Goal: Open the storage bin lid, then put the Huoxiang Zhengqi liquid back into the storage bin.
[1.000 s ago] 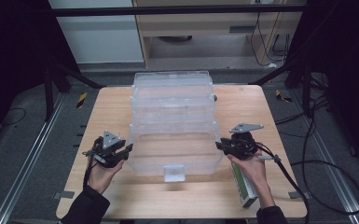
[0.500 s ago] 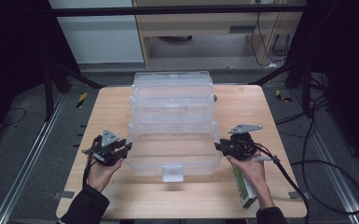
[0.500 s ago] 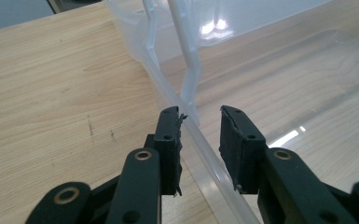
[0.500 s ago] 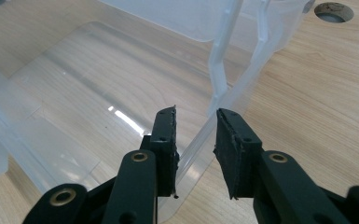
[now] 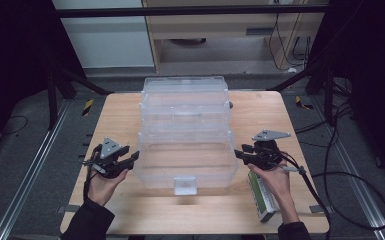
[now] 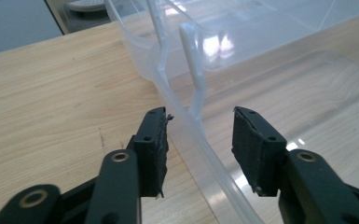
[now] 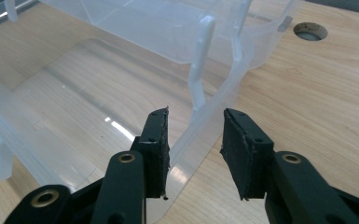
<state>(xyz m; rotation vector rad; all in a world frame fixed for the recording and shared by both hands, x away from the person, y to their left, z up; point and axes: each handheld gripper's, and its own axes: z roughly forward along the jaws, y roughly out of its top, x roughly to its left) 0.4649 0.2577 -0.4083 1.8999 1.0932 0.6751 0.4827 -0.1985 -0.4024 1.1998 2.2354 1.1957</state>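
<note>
Figure legend, read left to right with the clear tiered storage box [image 5: 185, 132] as landmark. The box stands unfolded at the middle of the wooden tabletop [image 5: 125, 112], its tiers stepping back from the person, and its front latch [image 5: 185, 184] faces the near edge.

Left of the box, the left tool [image 5: 134, 156] straddles the lower tray's left wall. In the left gripper view that rim [image 6: 200, 140] runs between the two black jaws with a gap on each side; the jaws have just been opening and now stand spread, pinching nothing.

Right of the box, the right tool [image 5: 238, 153] straddles the opposite wall. The right gripper view shows the wall [image 7: 200, 126] between its jaws, likewise untouched; these jaws too have just been opening and stand spread. Behind it, under the right hand [image 5: 275, 180], a green and white carton [image 5: 261, 197] lies on the tabletop.

Risk, as judged: the walls still sit between the jaws, so a sideways or upward pull could catch a rim and drag or tip the light box. The thin hinge arm [image 6: 193, 70] could flex or snap under a skewed pull. A careless backward sweep might knock the carton.

Change from the earlier frames: both hands rest in nearly the same places beside the box, and the box has kept its position; the difference is the wider set of the jaws.
</note>
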